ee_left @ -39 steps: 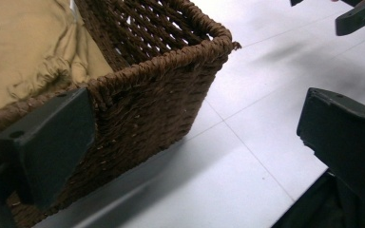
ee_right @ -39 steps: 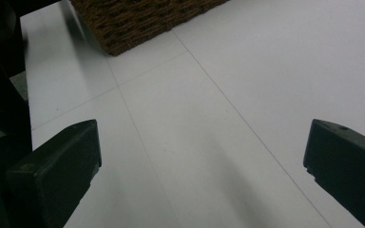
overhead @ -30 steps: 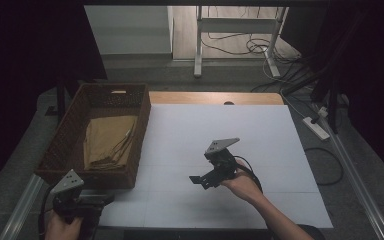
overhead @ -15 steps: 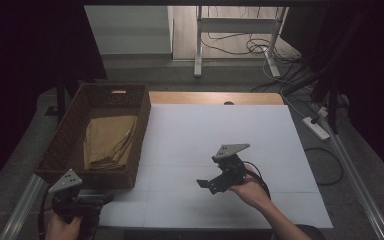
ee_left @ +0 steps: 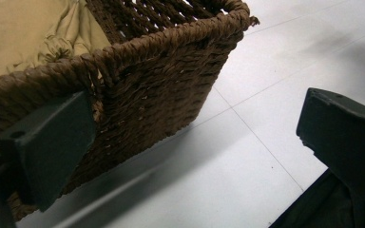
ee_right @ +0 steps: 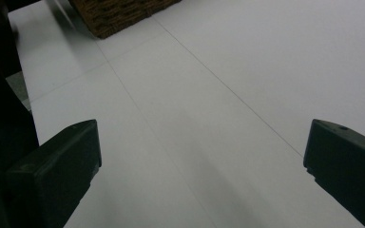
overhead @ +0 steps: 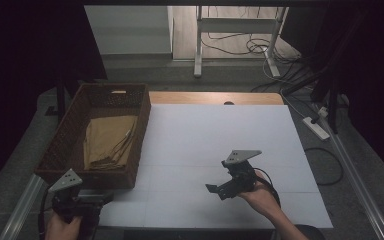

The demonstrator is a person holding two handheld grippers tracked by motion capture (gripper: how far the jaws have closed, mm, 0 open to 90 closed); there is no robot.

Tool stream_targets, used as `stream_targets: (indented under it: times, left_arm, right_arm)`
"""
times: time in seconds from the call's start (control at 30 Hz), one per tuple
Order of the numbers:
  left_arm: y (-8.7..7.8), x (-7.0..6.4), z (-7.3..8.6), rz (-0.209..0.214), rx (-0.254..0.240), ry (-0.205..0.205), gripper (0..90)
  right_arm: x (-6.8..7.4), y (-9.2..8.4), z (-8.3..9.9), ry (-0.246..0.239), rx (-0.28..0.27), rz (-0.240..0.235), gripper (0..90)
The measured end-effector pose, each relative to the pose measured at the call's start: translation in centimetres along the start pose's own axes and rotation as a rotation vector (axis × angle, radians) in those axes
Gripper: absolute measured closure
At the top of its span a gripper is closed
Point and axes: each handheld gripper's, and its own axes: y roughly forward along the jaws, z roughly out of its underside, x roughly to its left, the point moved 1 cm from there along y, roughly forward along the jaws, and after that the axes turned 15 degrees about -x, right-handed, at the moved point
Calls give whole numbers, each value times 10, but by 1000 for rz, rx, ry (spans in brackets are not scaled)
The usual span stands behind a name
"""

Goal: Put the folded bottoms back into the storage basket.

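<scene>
— Where does the wicker basket (overhead: 65, 145) sit?
— At the white table's (overhead: 215, 135) left edge, tan cloth (overhead: 107, 140) folded inside. The left gripper (overhead: 97, 197) rests just beside its near corner, jaws spread wide, empty.
— And the right gripper (overhead: 220, 189)?
— Well apart from the basket, over bare table, jaws wide, holding nothing.

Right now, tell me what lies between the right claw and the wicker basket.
Nothing: the high view shows bare white tabletop between the right claw and the wicker basket.
</scene>
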Motion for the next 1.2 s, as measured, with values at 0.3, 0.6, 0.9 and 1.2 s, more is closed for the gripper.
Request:
stream_targets:
  times: [0.3, 0.6, 0.9, 1.2]
  left_arm:
    - [0, 0, 0, 3, 1, -2, 0]
    - [0, 1, 0, 3, 2, -4, 0]
    - [1, 1, 0, 2, 5, -3, 0]
    - [1, 1, 0, 2, 7, -4, 1]
  right_arm:
    - [-5, -20, 11, 16, -4, 49, 0]
    - [-6, -39, 20, 29, -6, 87, 0]
    - [-9, -55, 25, 39, -22, 124, 0]
    - [-13, -70, 31, 63, -33, 155, 0]
